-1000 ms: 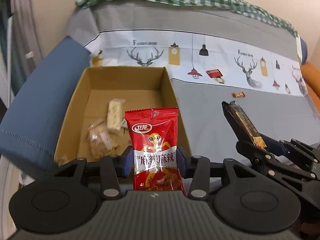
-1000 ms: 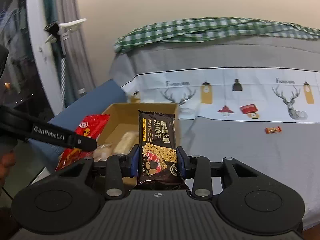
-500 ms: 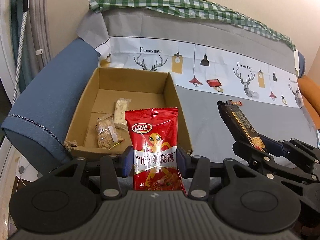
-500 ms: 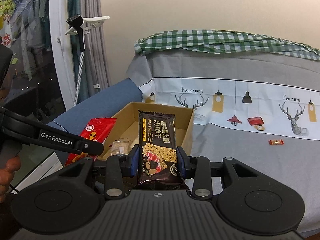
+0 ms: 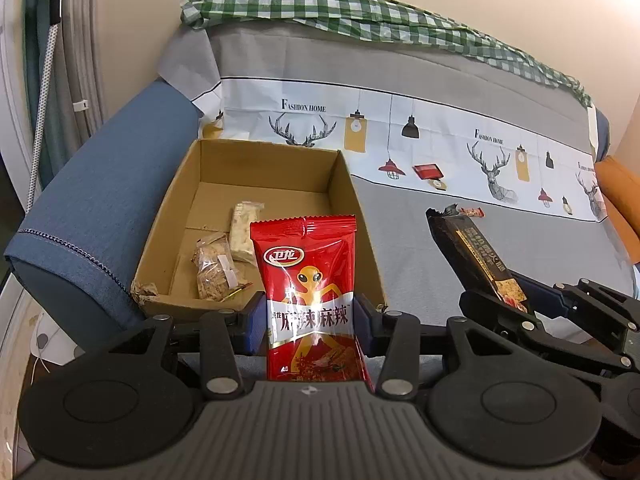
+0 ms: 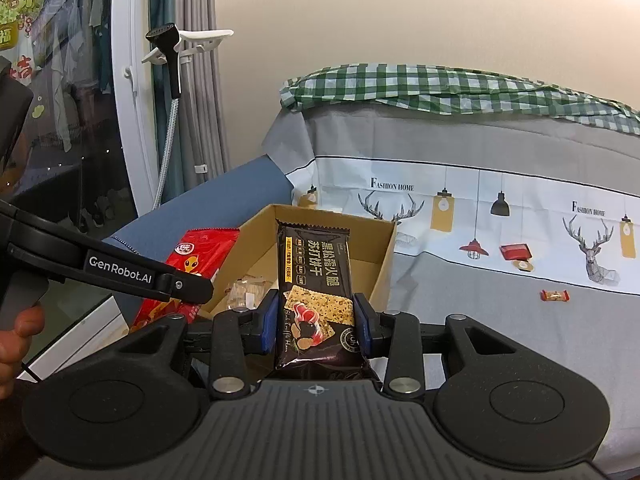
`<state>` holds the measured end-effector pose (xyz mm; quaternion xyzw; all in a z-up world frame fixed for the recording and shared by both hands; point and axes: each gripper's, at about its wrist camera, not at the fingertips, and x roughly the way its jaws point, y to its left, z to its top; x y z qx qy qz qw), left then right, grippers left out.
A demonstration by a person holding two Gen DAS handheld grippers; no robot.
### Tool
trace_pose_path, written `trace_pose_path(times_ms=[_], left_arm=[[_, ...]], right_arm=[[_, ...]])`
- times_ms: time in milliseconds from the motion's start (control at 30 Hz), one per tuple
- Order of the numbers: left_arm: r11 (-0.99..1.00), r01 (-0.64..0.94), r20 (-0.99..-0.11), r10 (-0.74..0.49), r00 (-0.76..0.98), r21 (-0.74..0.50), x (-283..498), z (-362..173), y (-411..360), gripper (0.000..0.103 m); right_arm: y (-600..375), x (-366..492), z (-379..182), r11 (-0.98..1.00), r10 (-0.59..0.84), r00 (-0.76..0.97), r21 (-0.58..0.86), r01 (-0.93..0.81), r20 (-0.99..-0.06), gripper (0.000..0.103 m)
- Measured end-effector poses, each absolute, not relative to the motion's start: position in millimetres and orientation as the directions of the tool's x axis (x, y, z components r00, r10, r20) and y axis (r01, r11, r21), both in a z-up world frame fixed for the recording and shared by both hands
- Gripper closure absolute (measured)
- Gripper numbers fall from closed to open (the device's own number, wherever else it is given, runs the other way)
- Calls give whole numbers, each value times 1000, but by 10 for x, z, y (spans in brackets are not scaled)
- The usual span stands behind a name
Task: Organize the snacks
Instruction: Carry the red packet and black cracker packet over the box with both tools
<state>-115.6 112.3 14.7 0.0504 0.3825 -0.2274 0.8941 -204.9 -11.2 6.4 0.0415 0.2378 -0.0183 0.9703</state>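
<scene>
My left gripper [image 5: 310, 316] is shut on a red snack packet [image 5: 308, 280] held upright, just in front of the near wall of an open cardboard box [image 5: 356, 216]. Two wrapped snacks [image 5: 228, 256] lie on the box floor. My right gripper [image 6: 316, 320] is shut on a black cracker bar [image 6: 316, 280], also upright, near the box [image 6: 384, 264]. In the left wrist view the right gripper [image 5: 508, 296] and its black bar [image 5: 464, 248] show at the right. In the right wrist view the red packet [image 6: 200, 260] shows at the left behind the left gripper's arm.
The box sits on a grey sofa seat [image 5: 460, 264] against a blue armrest [image 5: 100, 200]. A small red candy [image 6: 554, 295] lies loose on the seat to the right. A hand [image 6: 18, 336] grips the left tool. A garment steamer [image 6: 172, 52] stands at the left.
Both grippers pulled back and up a little from the box, so more of the sofa and wall shows. Both keep hold of their snacks.
</scene>
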Motion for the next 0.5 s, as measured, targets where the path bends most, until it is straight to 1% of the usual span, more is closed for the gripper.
trace_pose_path(times_ms=[333, 500], left_arm=[[894, 439, -717, -364, 595, -90, -1059, 85, 1110, 54], [893, 442, -725, -362, 586, -88, -982, 25, 1097, 54]], right_arm=[[-108, -1965, 34, 996, -4, 873, 72, 45, -487, 64], [-89, -1869, -20, 997, 6, 857, 74, 37, -515, 64]])
